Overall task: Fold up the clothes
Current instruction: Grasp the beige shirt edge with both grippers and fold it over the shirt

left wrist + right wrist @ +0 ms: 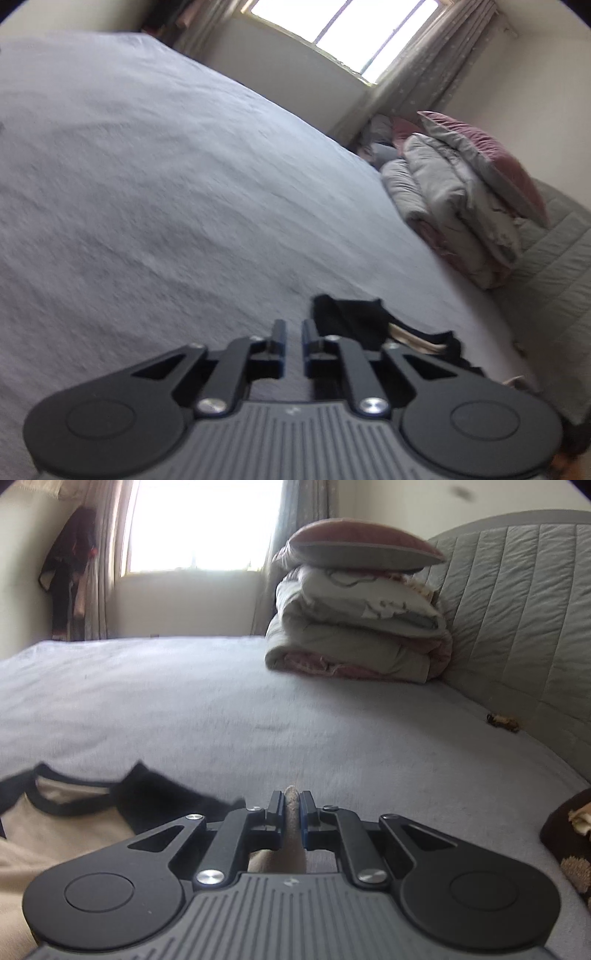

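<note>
Before you lie a grey-sheeted bed [221,701], a stack of folded quilts [354,642] topped by a pink pillow [362,544], a quilted headboard [517,609] and a bright curtained window [203,524].

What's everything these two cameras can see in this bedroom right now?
shirt: one, beige with black sleeves and collar, on the bed, near edge
bed sheet: one, grey-blue, covering the bed
folded quilts: one stack, grey and pink, by the headboard
pillow: one, maroon and grey, atop the stack
headboard: one, grey, quilted
window: one, bright, curtained
left gripper: black, open, empty
right gripper: black, shut on beige shirt fabric
</note>
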The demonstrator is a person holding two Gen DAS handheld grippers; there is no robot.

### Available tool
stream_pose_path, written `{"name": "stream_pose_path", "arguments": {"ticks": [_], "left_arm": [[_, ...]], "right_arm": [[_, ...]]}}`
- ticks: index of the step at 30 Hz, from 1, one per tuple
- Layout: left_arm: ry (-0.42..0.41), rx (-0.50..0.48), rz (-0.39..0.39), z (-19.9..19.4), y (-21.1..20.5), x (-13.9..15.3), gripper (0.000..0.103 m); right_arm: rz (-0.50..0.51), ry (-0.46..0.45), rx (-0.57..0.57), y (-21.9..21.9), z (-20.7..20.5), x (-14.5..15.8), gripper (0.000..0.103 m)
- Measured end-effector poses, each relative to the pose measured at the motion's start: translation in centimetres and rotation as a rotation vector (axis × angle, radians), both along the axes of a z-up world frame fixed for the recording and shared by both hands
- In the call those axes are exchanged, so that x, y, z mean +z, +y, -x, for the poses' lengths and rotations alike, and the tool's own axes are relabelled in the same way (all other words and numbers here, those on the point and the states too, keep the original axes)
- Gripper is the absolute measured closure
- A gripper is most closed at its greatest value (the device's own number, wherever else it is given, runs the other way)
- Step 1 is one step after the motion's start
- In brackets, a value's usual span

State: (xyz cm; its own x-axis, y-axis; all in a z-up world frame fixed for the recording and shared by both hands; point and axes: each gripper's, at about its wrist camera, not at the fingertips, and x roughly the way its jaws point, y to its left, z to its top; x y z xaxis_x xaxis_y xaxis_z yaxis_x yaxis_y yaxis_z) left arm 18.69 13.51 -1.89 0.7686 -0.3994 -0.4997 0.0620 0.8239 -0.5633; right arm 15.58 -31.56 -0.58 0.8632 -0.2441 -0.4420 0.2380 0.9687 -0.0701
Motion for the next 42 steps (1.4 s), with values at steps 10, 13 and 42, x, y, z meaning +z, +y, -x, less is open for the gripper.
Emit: {"name": "stream_pose_path", "arguments": {"ticks": [10,13,42], "left_arm": [[0.010,-0.183,-0.105,0.8,-5.4,0.3,0.070],[-0.001,-0.182,-0.211,0.9,-7.1,0.3,0.088],[-0.062,0.100,-0.544,-10.6,-10.5,-0.7,0.097]], "right_arm": [[-0.078,0.018,-0.008,-0.9,1.1,-1.4,0.094],[-0.073,0.019,-0.005,-0.8,1.3,-1.5,0.094],[0.143,0.025,-0.053,0.7,-11.3,-1.4,0.094]]}}
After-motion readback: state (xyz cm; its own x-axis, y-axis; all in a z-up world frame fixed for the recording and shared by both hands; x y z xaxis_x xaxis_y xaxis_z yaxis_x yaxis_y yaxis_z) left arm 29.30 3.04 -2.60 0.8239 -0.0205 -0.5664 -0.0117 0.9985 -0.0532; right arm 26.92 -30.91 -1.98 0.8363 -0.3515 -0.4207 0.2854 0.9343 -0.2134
